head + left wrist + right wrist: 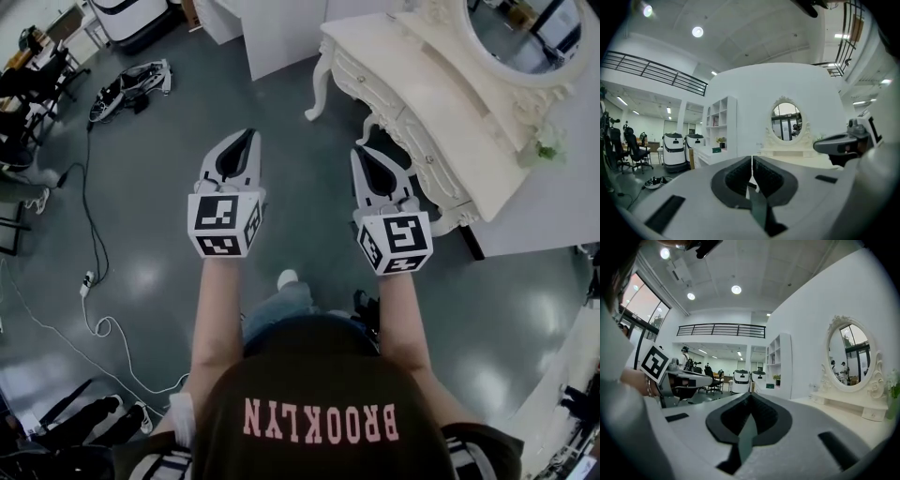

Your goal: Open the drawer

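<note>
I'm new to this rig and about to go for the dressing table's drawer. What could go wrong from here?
Both the left gripper and the right gripper are shut and empty. Reaching the dressing table like this, they would likely knock its carved front instead of taking a handle. The power strip lying on the floor to the left could trip a sidestep. A hard pull might shake the mirror.

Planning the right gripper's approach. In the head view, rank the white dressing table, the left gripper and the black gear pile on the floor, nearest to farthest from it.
From the right gripper:
1. White dressing table: just to its right.
2. Left gripper: to its left, alongside.
3. Black gear pile: on the floor, far upper left.
</note>
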`<state>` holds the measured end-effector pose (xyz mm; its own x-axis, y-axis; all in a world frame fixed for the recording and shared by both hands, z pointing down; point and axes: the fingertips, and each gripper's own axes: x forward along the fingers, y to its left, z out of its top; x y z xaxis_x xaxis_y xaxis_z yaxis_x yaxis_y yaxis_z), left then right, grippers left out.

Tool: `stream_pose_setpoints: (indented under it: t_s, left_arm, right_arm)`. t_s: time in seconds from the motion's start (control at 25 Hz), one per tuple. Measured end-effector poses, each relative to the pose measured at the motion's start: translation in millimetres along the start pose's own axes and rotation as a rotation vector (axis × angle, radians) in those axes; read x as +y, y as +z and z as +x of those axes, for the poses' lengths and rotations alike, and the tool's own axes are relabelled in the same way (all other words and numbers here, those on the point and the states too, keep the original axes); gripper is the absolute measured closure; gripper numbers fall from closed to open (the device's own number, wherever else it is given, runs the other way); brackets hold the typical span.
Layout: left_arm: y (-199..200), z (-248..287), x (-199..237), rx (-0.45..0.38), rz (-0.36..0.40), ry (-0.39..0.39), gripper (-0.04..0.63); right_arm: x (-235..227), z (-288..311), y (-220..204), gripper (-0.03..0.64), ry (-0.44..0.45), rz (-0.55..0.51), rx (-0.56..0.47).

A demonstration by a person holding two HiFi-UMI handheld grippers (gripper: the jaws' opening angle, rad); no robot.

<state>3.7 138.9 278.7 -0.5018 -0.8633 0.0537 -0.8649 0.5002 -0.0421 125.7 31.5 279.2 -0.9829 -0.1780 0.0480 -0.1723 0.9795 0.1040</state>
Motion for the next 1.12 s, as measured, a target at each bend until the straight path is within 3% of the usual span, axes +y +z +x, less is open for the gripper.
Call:
stream_pose_setpoints:
  t_s: [0.36,0.72,1.12]
  left_arm:
    - [-21,56,41,0.026,-0.024,-0.06,0.588]
    - [-28,104,65,0.028,0.005,-0.072,0.588]
    - [-37,217,103,0.076,0.057,-0.114,0.588]
  right_arm:
    - [-10,67,-17,0.62,-0.05,-0.008,0.062]
    - [-13,125,-27,0.62,-0.016,-0.048,0.094]
    - [-62,242,-42,0.62,-0.018,0.002,0.105]
